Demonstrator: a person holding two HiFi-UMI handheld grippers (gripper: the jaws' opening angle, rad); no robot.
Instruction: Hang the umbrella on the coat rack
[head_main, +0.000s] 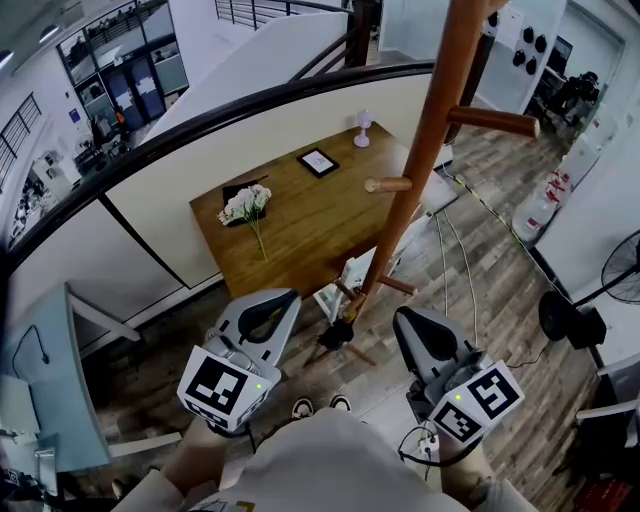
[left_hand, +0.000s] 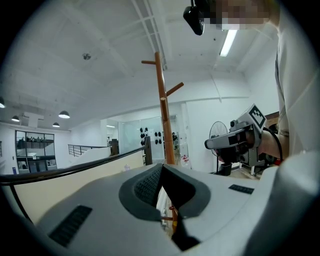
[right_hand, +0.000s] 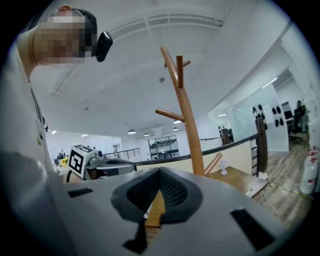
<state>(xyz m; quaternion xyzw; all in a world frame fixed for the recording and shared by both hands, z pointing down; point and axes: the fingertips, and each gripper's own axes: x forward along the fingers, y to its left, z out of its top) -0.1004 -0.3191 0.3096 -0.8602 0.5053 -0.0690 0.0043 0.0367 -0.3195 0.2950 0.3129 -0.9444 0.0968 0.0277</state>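
The left gripper (head_main: 283, 303) and right gripper (head_main: 408, 322) are both closed (jaws pressed together, nothing between), either side of the wooden coat rack (head_main: 420, 150). A dark object (head_main: 337, 333) sits at its foot; whether it is the umbrella, I cannot tell. Beyond stands a wooden table (head_main: 310, 215) bearing white flowers (head_main: 247, 205).

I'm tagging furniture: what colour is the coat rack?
The coat rack is warm orange-brown wood, clearest in the head view.
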